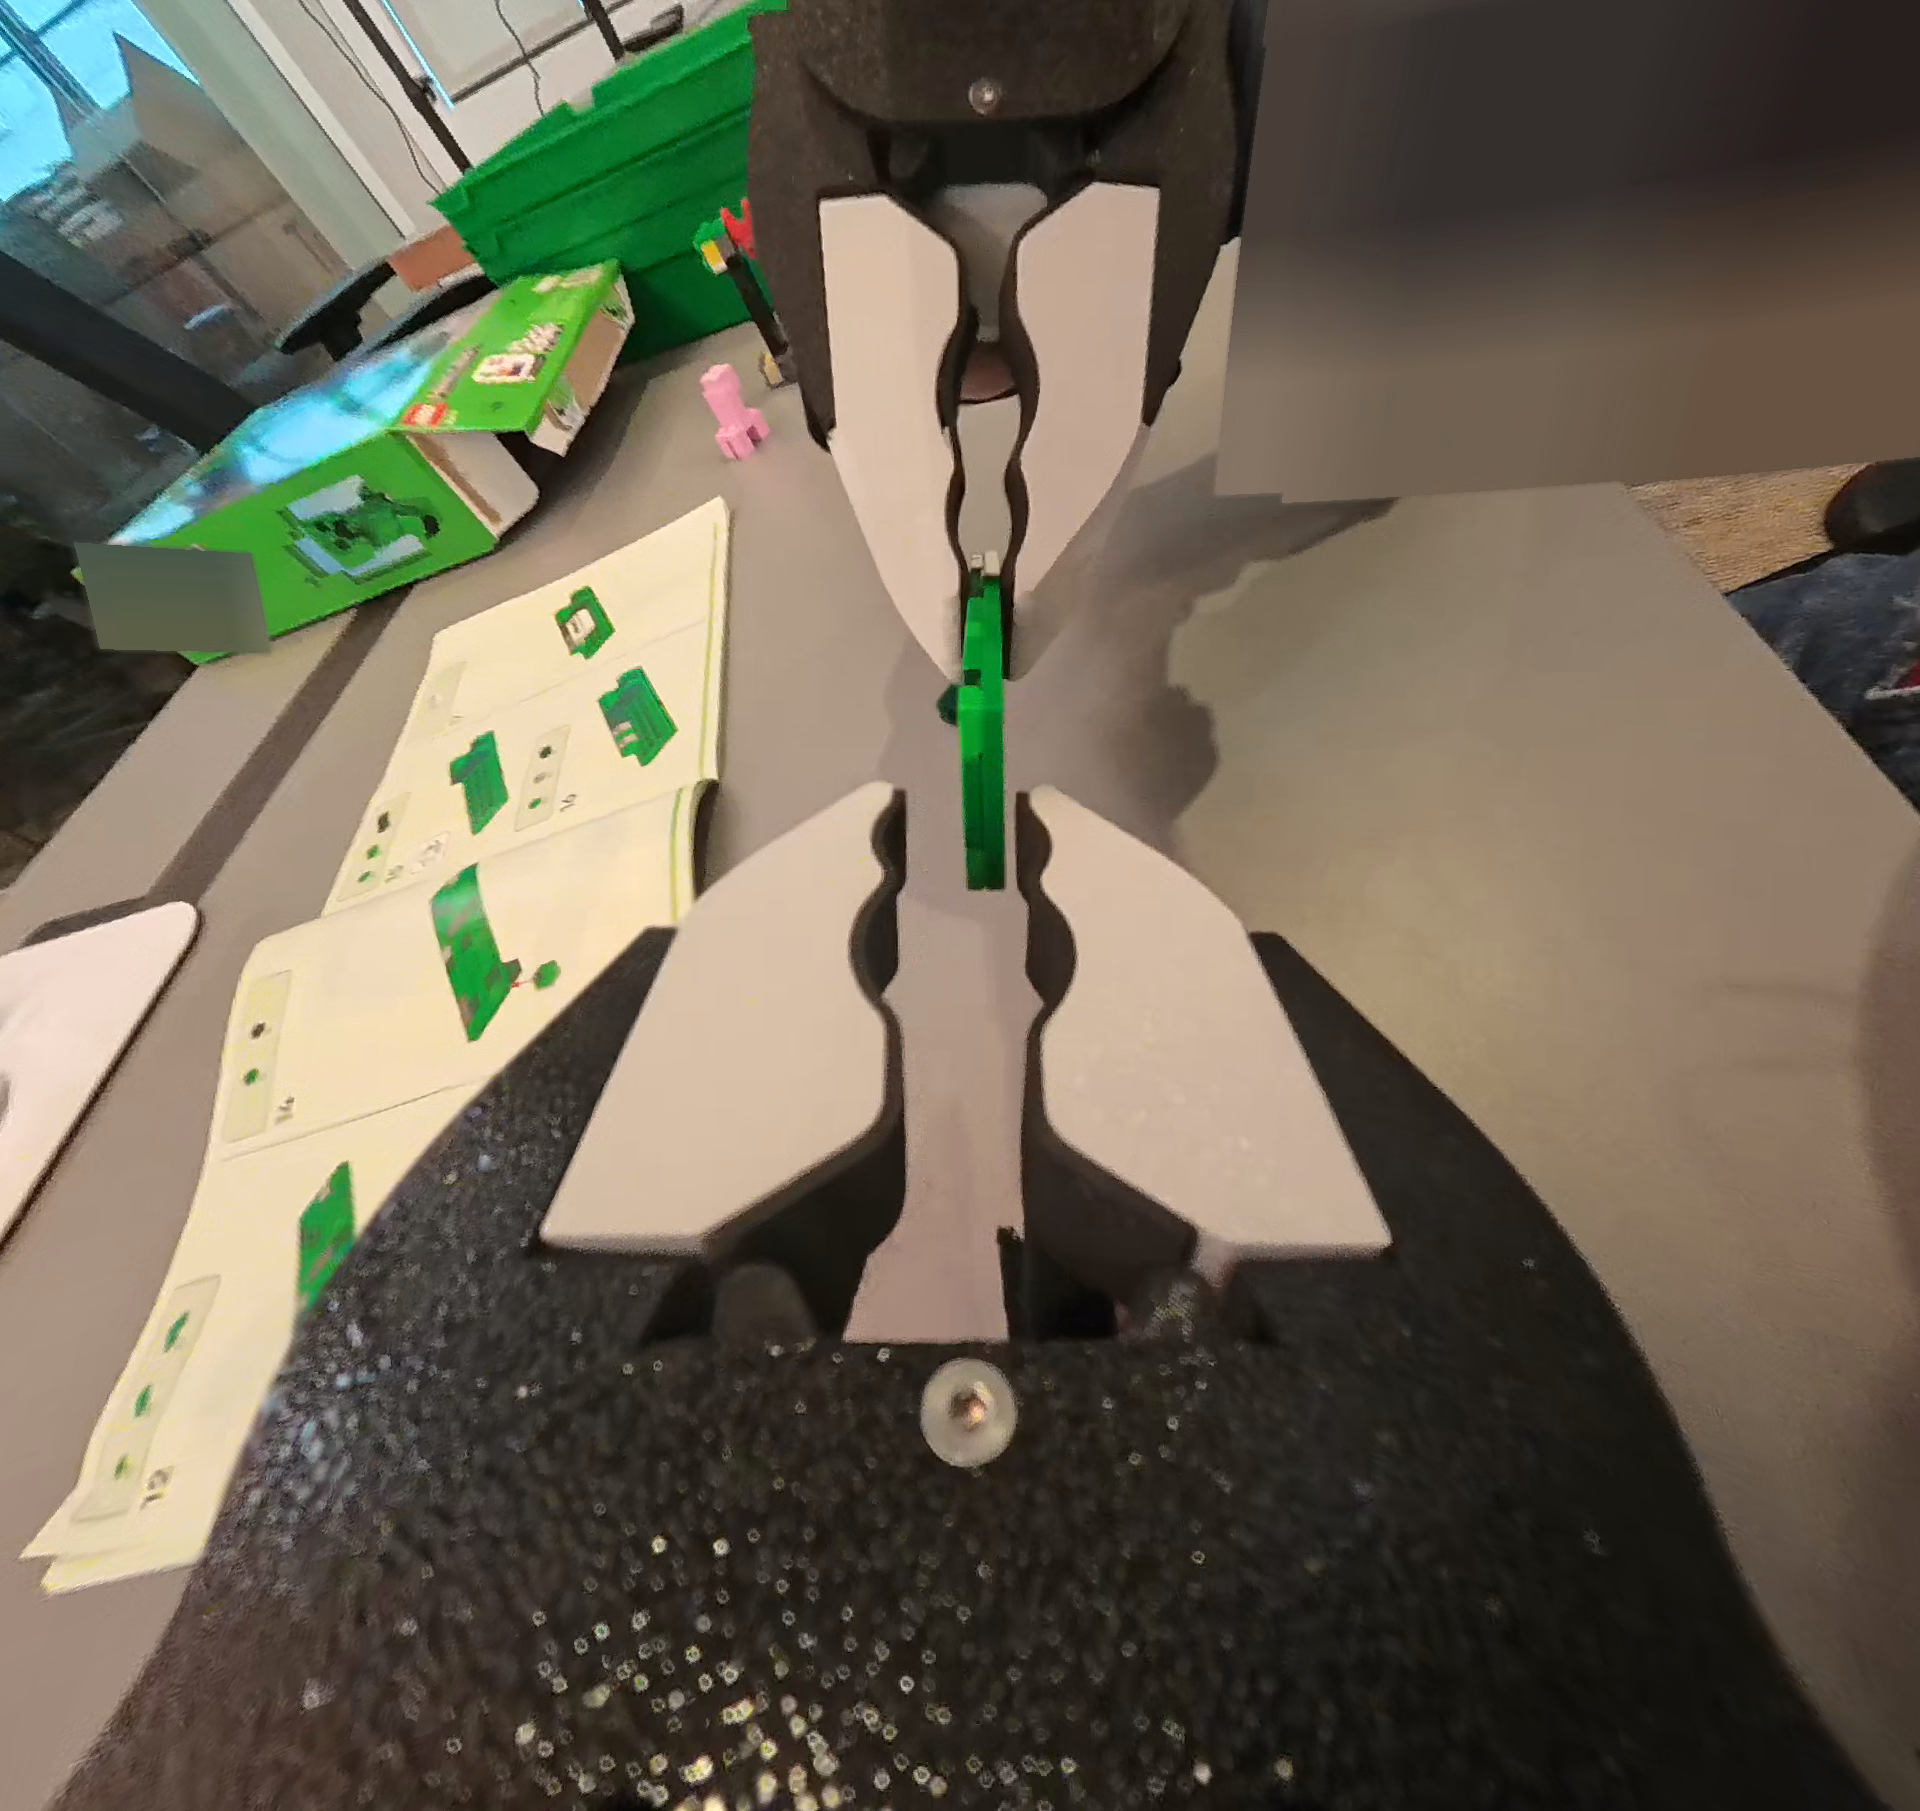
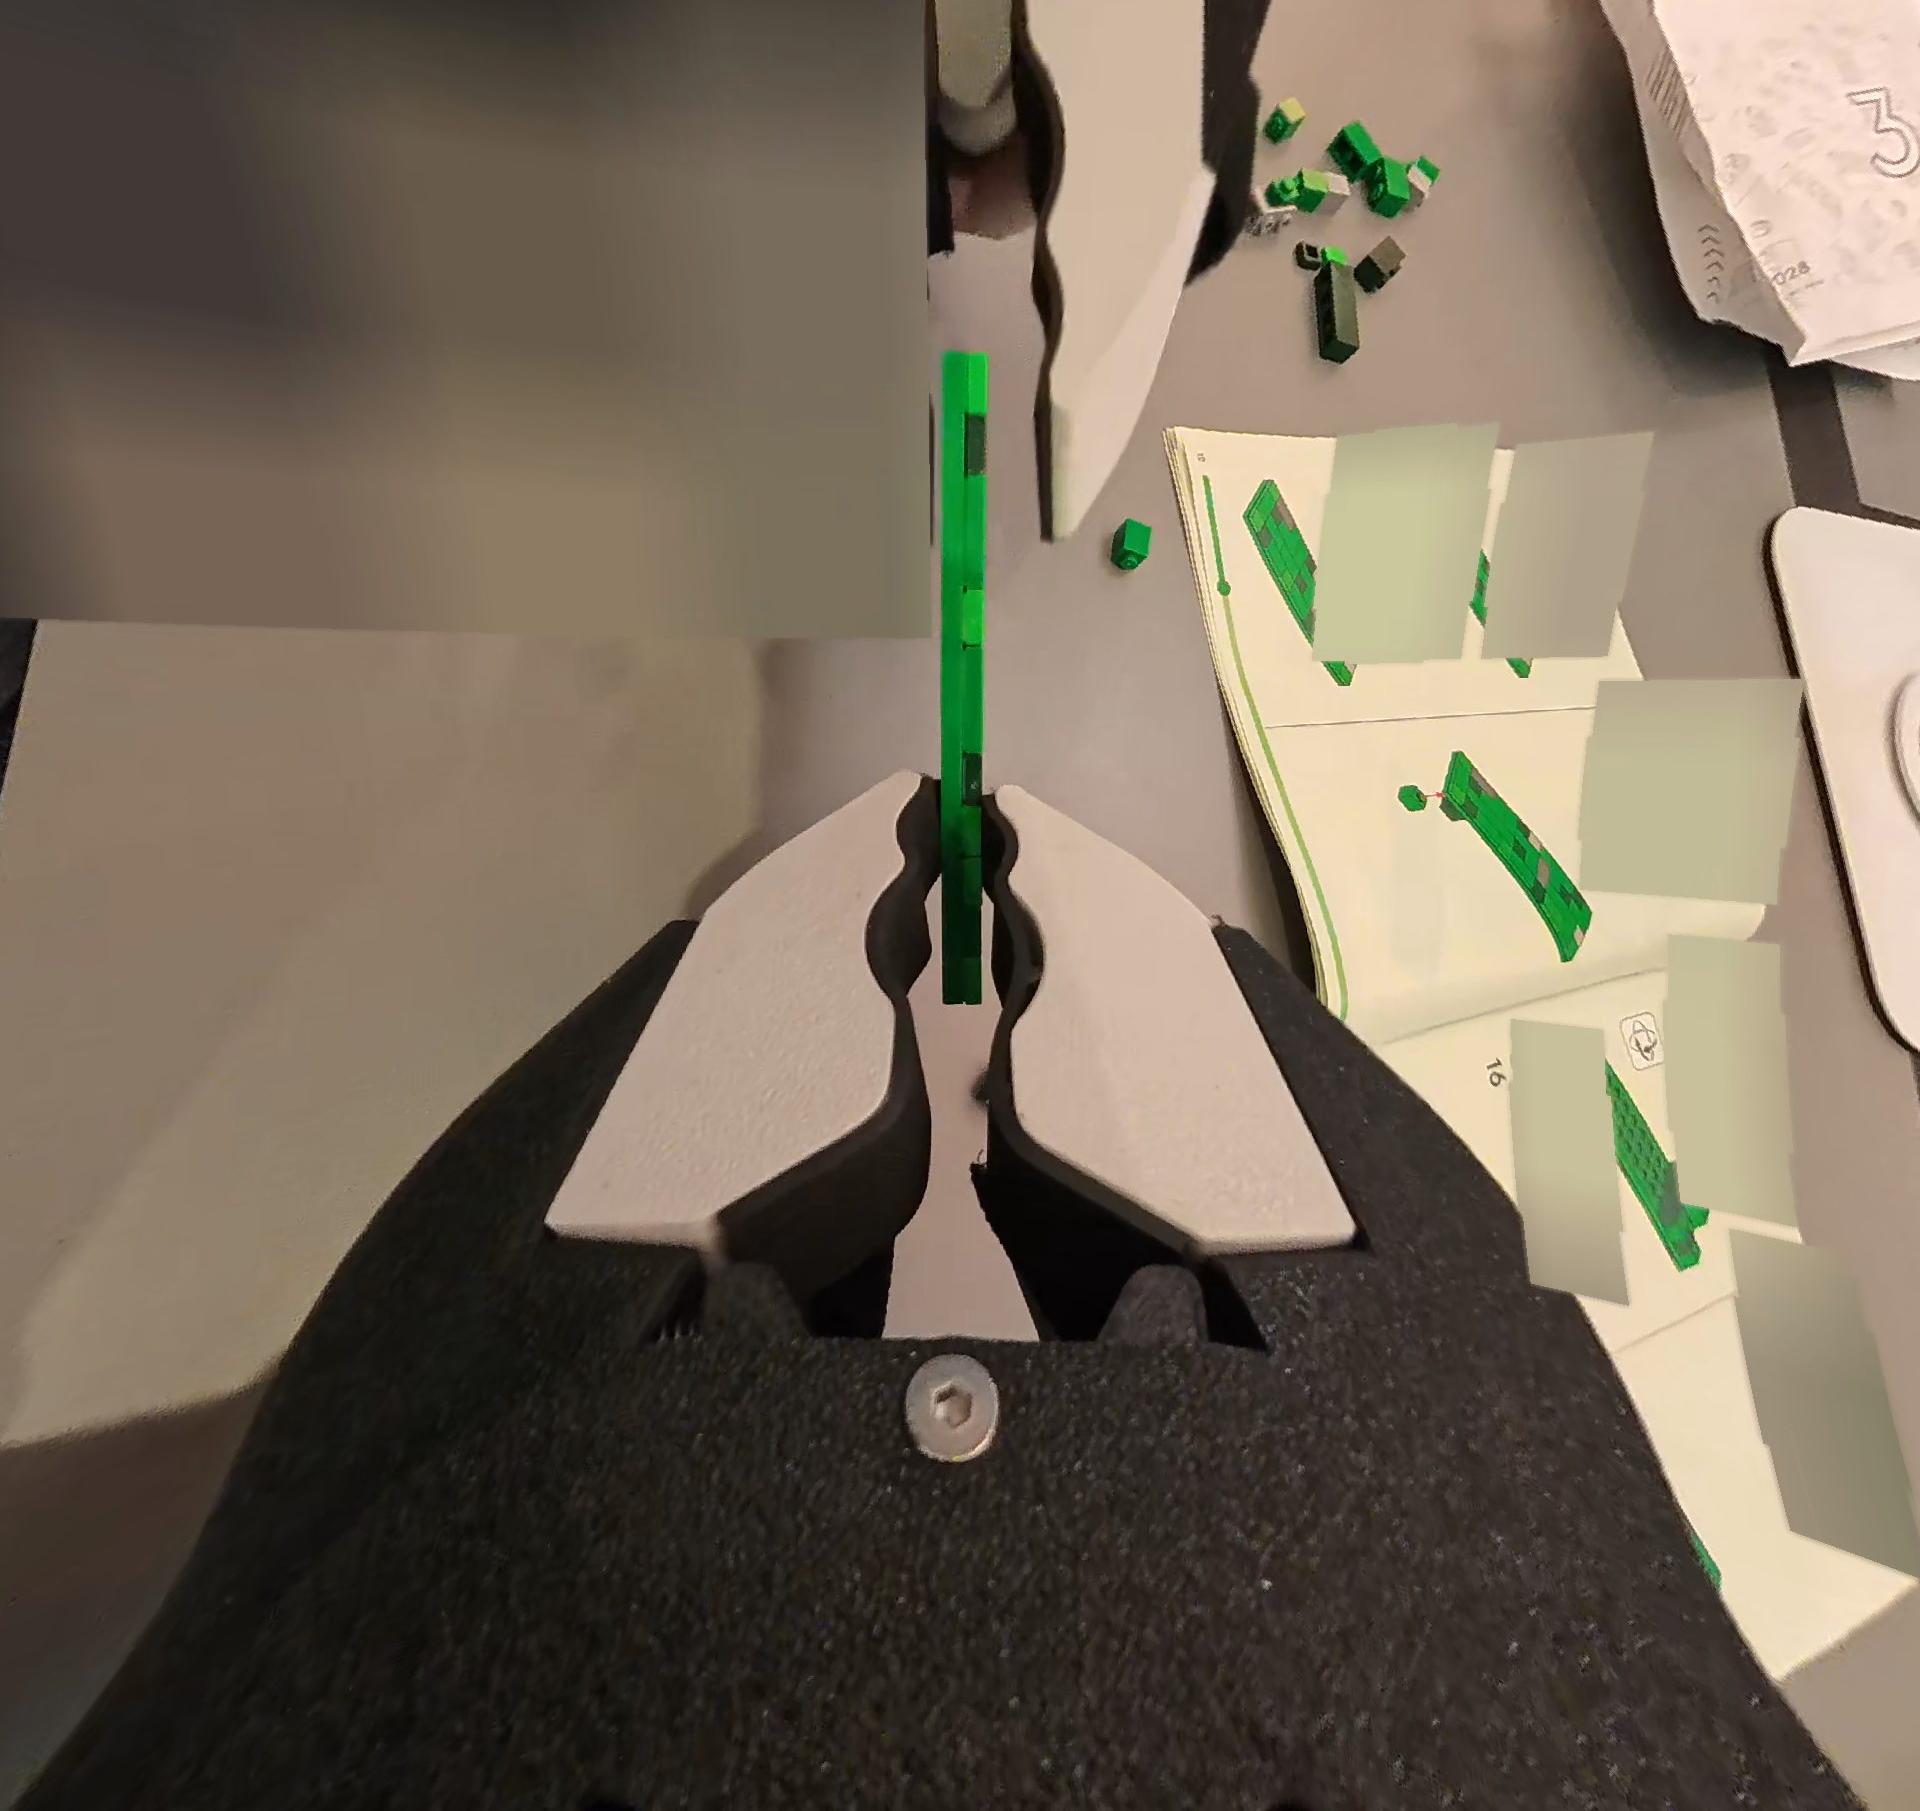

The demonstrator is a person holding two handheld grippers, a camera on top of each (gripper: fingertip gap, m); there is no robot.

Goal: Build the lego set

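Your left gripper (image 1: 961, 805) sits nearest the lens, its jaws a narrow gap apart, and the near end of the green lego plate assembly (image 1: 983, 774) reaches in between the fingertips without either pad clearly touching it. At the far end of that strip, your right gripper (image 1: 982, 655) pinches it edge-on, held above the grey table (image 1: 1455, 826). Left of your left tool lies the open instruction booklet (image 1: 582, 722), with the green box (image 1: 343, 514) and a pink figure (image 1: 732, 416) beyond. From the right gripper's side, loose green bricks (image 2: 1340, 203) lie ahead and to the right, with a single green brick (image 2: 1130, 543) nearer.
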